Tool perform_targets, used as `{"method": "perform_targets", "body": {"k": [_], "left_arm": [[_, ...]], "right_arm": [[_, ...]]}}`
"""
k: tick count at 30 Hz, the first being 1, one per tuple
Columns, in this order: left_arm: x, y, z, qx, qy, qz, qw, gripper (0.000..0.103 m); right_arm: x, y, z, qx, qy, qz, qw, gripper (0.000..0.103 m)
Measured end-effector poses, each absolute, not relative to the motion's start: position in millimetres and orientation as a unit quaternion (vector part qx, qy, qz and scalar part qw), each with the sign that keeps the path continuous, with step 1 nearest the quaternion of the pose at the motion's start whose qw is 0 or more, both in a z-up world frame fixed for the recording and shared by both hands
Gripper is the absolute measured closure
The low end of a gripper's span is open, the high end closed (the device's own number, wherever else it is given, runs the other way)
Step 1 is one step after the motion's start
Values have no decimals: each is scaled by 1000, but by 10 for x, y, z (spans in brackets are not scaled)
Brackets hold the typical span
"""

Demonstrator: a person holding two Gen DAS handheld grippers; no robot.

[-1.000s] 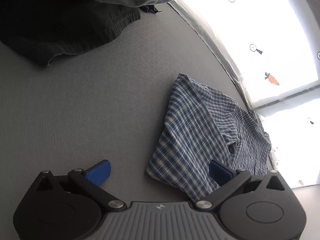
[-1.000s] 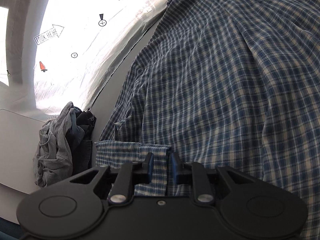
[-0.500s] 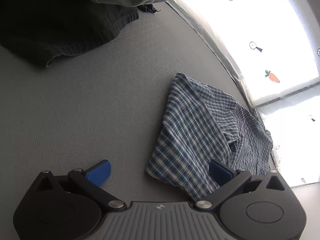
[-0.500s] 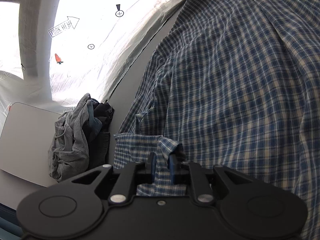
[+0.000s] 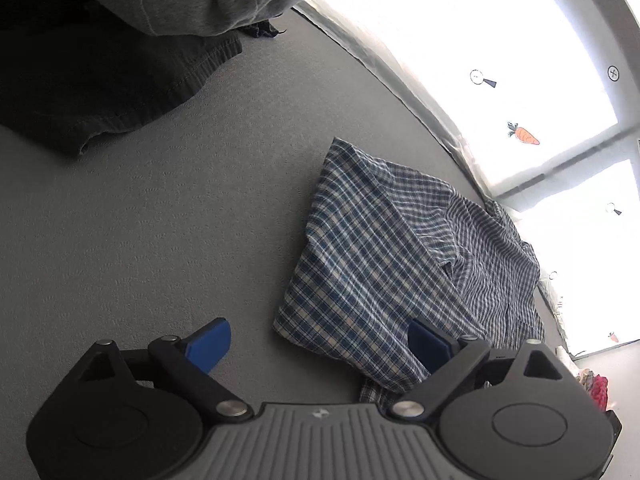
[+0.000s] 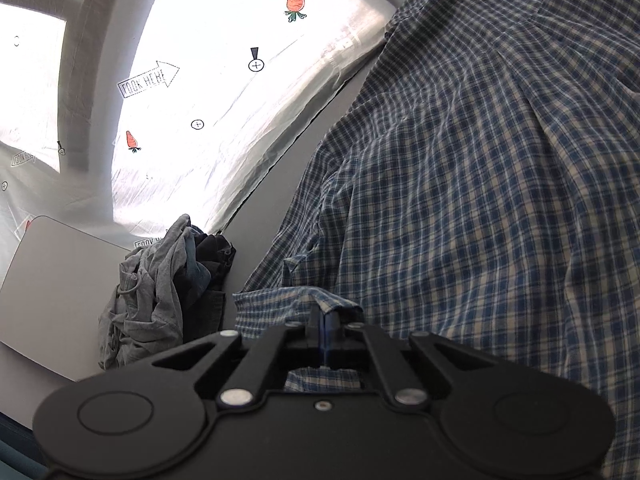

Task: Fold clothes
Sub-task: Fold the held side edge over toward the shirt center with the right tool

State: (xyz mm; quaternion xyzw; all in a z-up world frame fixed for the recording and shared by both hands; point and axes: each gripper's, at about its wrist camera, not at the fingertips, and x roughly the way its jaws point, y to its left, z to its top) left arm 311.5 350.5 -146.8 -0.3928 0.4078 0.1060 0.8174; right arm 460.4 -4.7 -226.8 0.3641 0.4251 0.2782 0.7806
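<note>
Our right gripper (image 6: 325,322) pinches the plaid shirt (image 6: 480,200) hem near a crumpled clothes heap (image 6: 160,280); left gripper (image 5: 320,340) gapes wide, empty, dark shorts (image 5: 100,80) far left

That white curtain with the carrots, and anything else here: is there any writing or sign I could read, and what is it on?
"LOOK HERE" in an arrow, printed on the curtain.
A second arrow label at the curtain's left edge: too small to read.
A third label behind the clothes pile: partly hidden, unreadable.
A small logo on the left gripper's body: a mark, no letters.
The checked shirt: no writing visible.
</note>
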Motion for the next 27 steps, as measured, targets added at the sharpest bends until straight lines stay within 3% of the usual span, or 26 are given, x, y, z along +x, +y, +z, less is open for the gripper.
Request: {"method": "perform_targets", "body": {"k": [6,19,27], "left_arm": [[3066,2795,-1215,-325,417,70,846,8],[2820,1078,-1356,-300,476,81,823,8],[2926,372,-1477,-288,479,122,820,7]], "right_arm": [[4308,-606,-2036,355,387,245,815,102],[4006,-2245,-1452,349,345,203,847,102],[4104,-3122,-1406,312,340,161,872,102]]}}
